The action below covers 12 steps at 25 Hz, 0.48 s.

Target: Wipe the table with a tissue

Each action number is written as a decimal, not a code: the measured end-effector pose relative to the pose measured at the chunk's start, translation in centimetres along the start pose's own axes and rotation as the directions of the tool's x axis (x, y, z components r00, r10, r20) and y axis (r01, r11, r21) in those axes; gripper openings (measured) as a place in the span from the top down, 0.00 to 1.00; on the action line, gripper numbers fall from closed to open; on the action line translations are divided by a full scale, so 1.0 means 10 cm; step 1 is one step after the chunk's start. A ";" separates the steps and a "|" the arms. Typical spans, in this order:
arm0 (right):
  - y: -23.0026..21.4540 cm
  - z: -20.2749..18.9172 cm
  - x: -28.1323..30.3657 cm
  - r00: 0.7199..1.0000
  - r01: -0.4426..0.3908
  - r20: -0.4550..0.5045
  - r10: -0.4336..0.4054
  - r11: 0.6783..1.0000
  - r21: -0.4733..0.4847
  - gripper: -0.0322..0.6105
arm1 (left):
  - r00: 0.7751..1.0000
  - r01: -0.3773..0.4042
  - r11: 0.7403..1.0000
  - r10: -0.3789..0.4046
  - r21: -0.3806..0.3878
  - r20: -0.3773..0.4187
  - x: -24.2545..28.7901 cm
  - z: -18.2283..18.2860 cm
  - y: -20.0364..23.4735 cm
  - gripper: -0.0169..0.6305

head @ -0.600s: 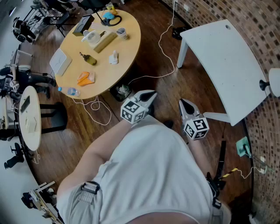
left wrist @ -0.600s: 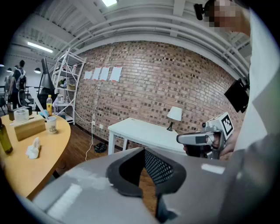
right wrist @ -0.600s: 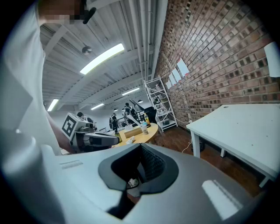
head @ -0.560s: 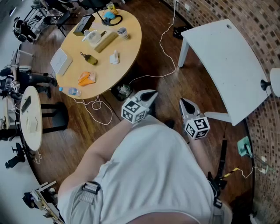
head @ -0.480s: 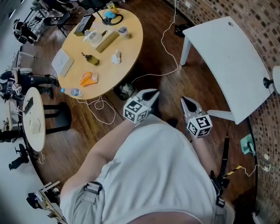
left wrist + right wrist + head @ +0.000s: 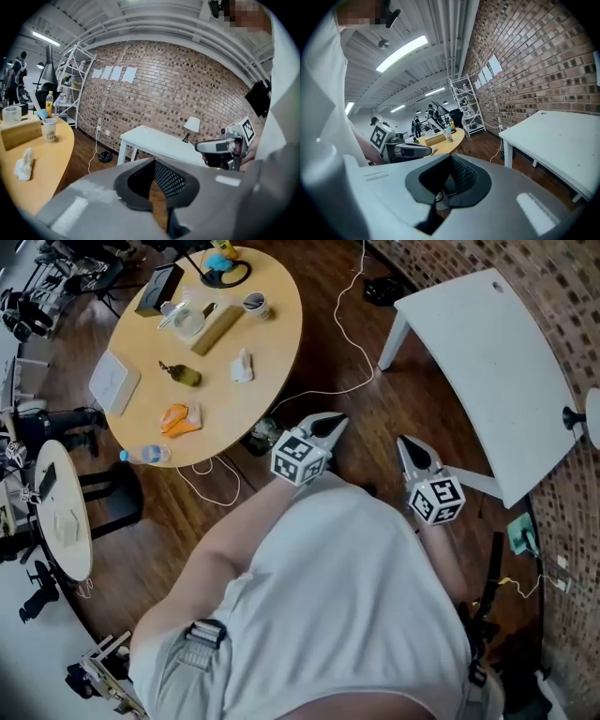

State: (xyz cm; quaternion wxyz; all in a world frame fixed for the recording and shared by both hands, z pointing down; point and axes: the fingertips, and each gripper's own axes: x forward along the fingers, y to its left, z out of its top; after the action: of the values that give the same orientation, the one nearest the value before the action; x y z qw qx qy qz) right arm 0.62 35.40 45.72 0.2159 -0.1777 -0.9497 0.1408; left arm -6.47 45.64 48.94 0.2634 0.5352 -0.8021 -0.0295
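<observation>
Brick-walled room: round table (image 6: 272, 348) at eleven o'clock carries the tissue (image 6: 242, 365), white table (image 6: 487, 362) at two. My left gripper (image 6: 332, 421) and right gripper (image 6: 404, 441) both have jaws pressed together.

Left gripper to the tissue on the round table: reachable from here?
Probably not yet. The left gripper hangs shut over the floor, short of the round table's edge; the tissue lies further in. Nothing blocks it.

Holding left gripper (image 6: 328, 425) and right gripper (image 6: 406, 444) forward, side by side, apart from each other, both angled slightly down. Arms bent, close in. Both sets of jaws closed, gripping nothing.
</observation>
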 end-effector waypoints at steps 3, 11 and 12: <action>-0.14 0.14 0.19 0.999 0.046 -0.009 -0.046 0.999 0.004 0.94 | 0.999 0.044 0.999 -0.044 -0.005 0.009 0.19 0.17 0.22 0.97; -0.10 0.53 1.04 0.998 0.053 -0.027 -0.053 0.999 0.010 0.94 | 0.999 0.037 0.999 -0.037 -0.030 0.006 0.13 0.41 1.13 0.97; -0.12 0.58 1.13 0.998 0.060 -0.022 -0.059 0.998 0.023 0.94 | 1.000 0.021 0.999 -0.022 -0.032 -0.006 0.10 0.39 1.27 0.97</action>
State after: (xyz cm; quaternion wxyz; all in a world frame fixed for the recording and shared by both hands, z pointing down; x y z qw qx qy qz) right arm -11.92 37.69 45.19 0.2319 -0.1484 -0.9506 0.1434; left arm -19.23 49.29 50.18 0.2742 0.5396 -0.7948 -0.0433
